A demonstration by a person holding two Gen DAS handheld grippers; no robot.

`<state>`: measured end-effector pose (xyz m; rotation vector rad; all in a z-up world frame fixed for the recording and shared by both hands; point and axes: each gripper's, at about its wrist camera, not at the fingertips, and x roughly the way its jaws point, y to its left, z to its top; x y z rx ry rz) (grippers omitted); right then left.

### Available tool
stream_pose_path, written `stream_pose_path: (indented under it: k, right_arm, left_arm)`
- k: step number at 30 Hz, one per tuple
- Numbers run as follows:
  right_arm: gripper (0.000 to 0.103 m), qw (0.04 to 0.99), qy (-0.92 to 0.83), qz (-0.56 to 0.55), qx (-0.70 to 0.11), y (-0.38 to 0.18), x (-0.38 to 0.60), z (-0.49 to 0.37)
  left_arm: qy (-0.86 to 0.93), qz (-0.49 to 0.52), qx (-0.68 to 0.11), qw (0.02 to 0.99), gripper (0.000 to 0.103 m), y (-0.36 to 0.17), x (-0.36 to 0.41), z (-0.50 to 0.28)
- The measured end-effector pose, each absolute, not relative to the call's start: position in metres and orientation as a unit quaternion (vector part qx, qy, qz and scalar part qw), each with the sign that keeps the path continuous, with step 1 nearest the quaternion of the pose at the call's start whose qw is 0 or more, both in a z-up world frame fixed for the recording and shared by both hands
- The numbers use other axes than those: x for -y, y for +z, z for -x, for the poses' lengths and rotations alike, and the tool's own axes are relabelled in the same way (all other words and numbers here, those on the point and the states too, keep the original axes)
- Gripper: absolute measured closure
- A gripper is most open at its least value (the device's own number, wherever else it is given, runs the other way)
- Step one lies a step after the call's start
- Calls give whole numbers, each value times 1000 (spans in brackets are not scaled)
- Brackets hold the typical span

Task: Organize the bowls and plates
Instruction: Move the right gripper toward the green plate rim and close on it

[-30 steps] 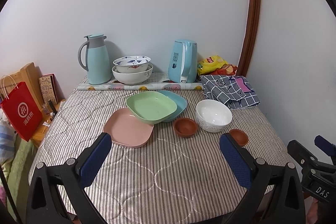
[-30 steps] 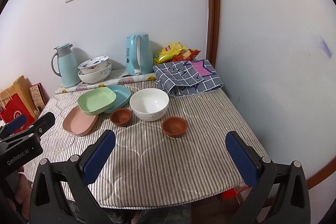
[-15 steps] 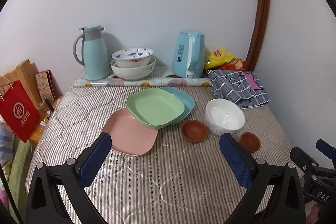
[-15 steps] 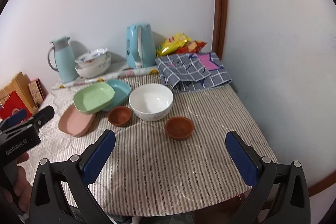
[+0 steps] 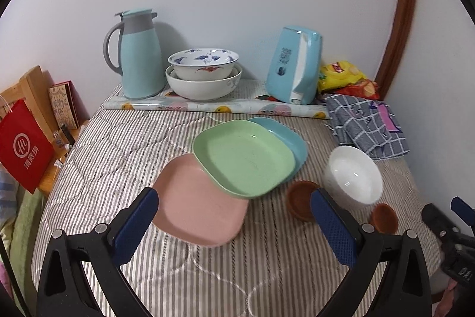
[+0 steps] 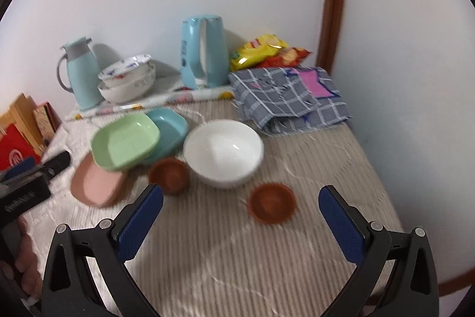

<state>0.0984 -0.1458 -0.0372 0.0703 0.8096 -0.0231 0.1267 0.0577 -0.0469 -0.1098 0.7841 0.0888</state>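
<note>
Both the left gripper (image 5: 234,208) and the right gripper (image 6: 240,205) hover spread wide and empty over the striped quilted table cover (image 5: 237,272). The square green plastic plate (image 5: 245,156) overlaps the pink plate (image 5: 193,210) and blue plate (image 5: 292,143); the white ceramic bowl (image 6: 223,152) stands between two small brown dishes (image 6: 272,202).

Thermos (image 5: 139,54), kettle (image 5: 294,69), snack bags (image 5: 346,76), checked cloth (image 5: 368,124).

Both tongs, left (image 5: 234,216) and right (image 6: 241,211), gape wide, seemingly empty.
</note>
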Motion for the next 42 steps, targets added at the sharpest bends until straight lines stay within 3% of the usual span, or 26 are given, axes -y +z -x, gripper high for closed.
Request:
stream_pose_path:
  k: [2, 6, 12, 19, 25, 37, 42]
  right_arm:
    - [0, 917, 6, -50, -395, -38, 143, -111]
    - [4, 916, 28, -66, -394, -42, 132, -136]
    - [29, 910, 53, -49, -409, -53, 108, -174]
    - [45, 899, 80, -21, -431, -74, 74, -211]
    - [57, 886, 92, -5, -454, -95, 51, -238]
    - [59, 858, 105, 10, -503, -129, 25, -271]
    - [59, 851, 108, 7, -513, -135, 23, -277]
  left_arm:
    - [55, 59, -381, 921, 11, -50, -65, -134]
    - [50, 76, -394, 915, 12, -60, -81, -159]
    - [53, 70, -407, 909, 19, -72, -93, -188]
    - [59, 68, -418, 904, 26, -87, -104, -219]
    - [53, 64, -436, 896, 40, -106, -110, -245]
    - [30, 79, -451, 888, 43, -131, -117, -283]
    - [20, 87, -462, 883, 55, -137, -118, -291]
